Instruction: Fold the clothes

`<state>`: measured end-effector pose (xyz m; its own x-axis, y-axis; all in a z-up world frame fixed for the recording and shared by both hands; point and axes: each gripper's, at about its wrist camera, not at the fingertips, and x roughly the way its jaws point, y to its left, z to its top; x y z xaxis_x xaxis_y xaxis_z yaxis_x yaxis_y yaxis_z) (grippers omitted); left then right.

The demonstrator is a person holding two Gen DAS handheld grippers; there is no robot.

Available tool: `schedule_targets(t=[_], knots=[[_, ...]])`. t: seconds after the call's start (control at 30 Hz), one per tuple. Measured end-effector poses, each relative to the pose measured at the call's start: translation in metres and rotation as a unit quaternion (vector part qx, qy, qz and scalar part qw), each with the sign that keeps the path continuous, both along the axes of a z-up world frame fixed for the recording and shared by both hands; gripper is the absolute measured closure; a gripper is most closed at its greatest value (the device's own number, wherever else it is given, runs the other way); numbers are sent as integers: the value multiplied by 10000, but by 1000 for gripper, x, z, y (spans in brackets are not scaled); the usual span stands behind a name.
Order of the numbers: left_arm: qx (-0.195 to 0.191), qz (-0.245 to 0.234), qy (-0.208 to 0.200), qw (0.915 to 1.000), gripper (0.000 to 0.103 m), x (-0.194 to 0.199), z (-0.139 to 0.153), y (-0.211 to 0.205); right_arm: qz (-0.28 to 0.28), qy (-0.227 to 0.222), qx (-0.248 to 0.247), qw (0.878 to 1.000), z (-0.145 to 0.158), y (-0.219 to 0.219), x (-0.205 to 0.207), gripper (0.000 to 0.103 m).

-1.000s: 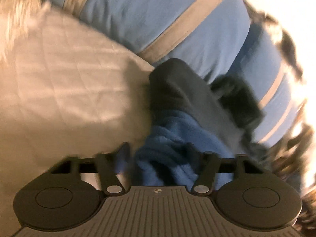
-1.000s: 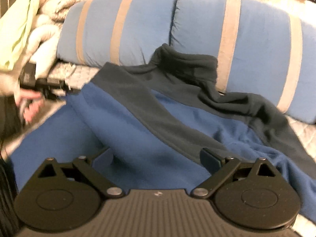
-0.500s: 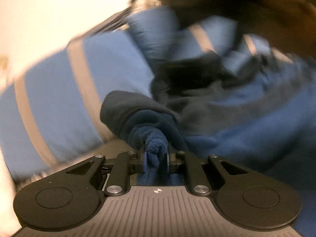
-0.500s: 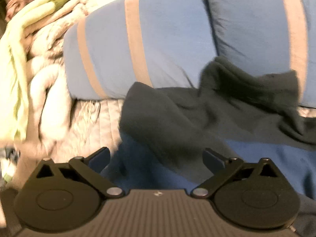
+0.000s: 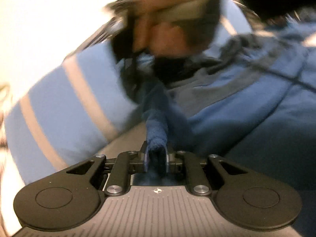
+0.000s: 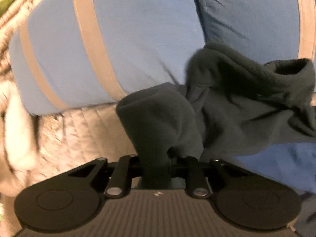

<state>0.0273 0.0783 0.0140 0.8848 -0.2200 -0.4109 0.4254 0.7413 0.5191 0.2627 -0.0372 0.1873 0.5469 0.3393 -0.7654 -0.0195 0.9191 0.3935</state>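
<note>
While both pinched: fleece (image 6: 227,106).

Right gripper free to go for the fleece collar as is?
Probably not. The right gripper is shut on a dark fold of the fleece; the collar lies unobstructed beyond, but it would need to release first.

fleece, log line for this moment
left gripper: shut on fleece blue part | right gripper: shut on grey part | pillow behind | stage: both grips set
</note>
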Motion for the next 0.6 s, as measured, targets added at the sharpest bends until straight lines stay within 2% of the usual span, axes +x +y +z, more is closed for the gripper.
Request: schedule_targets(t=[0.03,0.1,0.17,0.2,0.23,0.3,0.4,0.47,0.5,0.53,0.6], knots=[[-156,69,51,9998,102,-2,1,10,63,-57,103,9999,0,-2,0,86],[-464,193,134,9986,100,-6,2,28,-43,-225,-140,9996,3,-1,-2,87],[-741,162,36,9971,99,-11,8,37,-41,-143,-32,9999,2,-2,0,87],[-867,131,-22,9961,91,-14,10,40,-24,-158,-76,9998,1,-1,0,87],[-933,32,-119,9956,70,-14,14,39,-7,-173,-119,9998,1,1,0,87],[-1061,-87,-129,9942,46,-7,17,34,-5,-178,-124,9998,1,4,0,87],[-1247,-184,47,9920,44,8,20,27,-17,-161,-110,9998,2,3,1,87],[-1370,-248,164,9901,45,18,21,22,-9,-153,-100,9998,2,1,1,87],[-1432,-281,223,9890,53,23,22,20,-2,-153,-98,9998,2,1,1,87],[-1493,-313,281,9879,87,28,23,17,-9,-148,-89,9999,1,1,1,87],[-1616,-378,398,9853,89,38,24,13,-15,-137,-54,9999,0,-1,2,87]])
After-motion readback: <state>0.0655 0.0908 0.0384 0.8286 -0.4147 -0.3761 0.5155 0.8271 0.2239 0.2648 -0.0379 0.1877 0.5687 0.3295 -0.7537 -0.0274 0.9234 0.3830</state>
